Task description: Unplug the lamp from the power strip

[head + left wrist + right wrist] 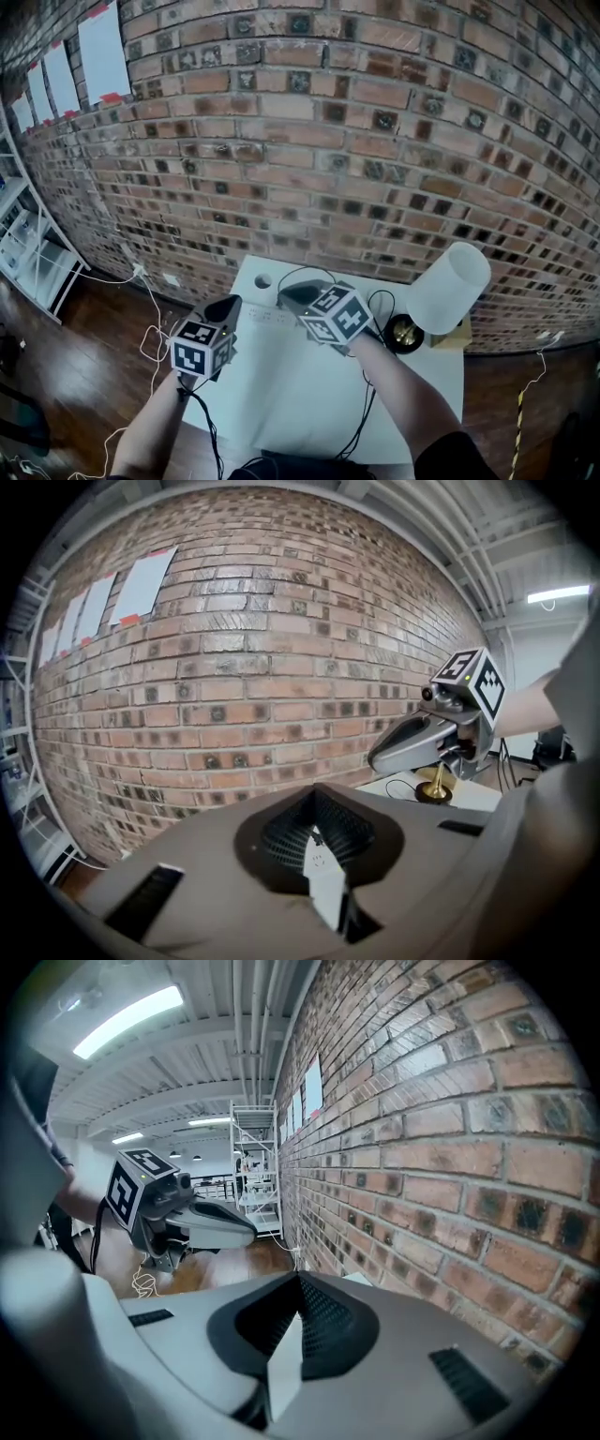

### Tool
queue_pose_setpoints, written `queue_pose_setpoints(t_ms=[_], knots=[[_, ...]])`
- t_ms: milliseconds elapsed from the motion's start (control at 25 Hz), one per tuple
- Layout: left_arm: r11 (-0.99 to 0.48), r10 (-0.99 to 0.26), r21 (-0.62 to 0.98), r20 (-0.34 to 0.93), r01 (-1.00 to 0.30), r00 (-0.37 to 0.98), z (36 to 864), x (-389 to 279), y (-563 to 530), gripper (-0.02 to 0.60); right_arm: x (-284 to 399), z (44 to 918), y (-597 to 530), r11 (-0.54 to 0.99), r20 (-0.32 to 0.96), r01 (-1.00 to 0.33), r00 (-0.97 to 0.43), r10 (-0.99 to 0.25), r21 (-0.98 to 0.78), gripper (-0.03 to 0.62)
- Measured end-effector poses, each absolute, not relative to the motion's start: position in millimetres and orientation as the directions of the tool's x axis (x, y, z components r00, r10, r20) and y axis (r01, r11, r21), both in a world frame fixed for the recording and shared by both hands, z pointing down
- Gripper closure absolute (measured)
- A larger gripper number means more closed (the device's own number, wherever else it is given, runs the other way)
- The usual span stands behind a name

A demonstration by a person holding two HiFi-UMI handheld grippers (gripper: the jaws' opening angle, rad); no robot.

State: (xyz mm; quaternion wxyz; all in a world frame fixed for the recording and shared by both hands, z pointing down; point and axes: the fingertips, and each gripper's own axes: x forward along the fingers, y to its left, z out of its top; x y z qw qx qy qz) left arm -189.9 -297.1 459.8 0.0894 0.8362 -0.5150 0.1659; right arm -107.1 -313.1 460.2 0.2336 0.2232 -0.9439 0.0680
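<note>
The lamp has a white shade (448, 287) and a gold base (405, 331), and it stands at the right of the white table (281, 394). Its gold base (433, 787) also shows in the left gripper view. A black cord (370, 412) runs across the table and loops near the back edge. A pale power strip (265, 317) lies faintly visible between the grippers. My left gripper (230, 302) (316, 789) hovers over the table's left part, shut and empty. My right gripper (284, 294) (298, 1277) hovers above the strip, shut on nothing.
A brick wall (309, 141) rises right behind the table. A round hole (262, 280) is cut in the table's back left. White cables (150, 328) trail over the wooden floor at left, near a white shelf (28, 244).
</note>
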Motion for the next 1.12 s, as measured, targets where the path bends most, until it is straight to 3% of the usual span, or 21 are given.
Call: queue_pose_setpoints(t_ms=[680, 1120], knots=[[-0.453, -0.858, -0.031, 0.284, -0.891, 0.427, 415.1, -210.4, -253.6, 0.566, -134.7, 444.2, -284.6, 0.910, 0.480, -0.415, -0.793, -0.374, 0.023, 0.602], [-0.447, -0.890, -0.087, 0.141, -0.890, 0.433, 357.0, -222.0, -216.8, 0.566, -154.9, 428.4, -249.4, 0.914, 0.435, -0.406, -0.819, -0.374, 0.020, 0.602]])
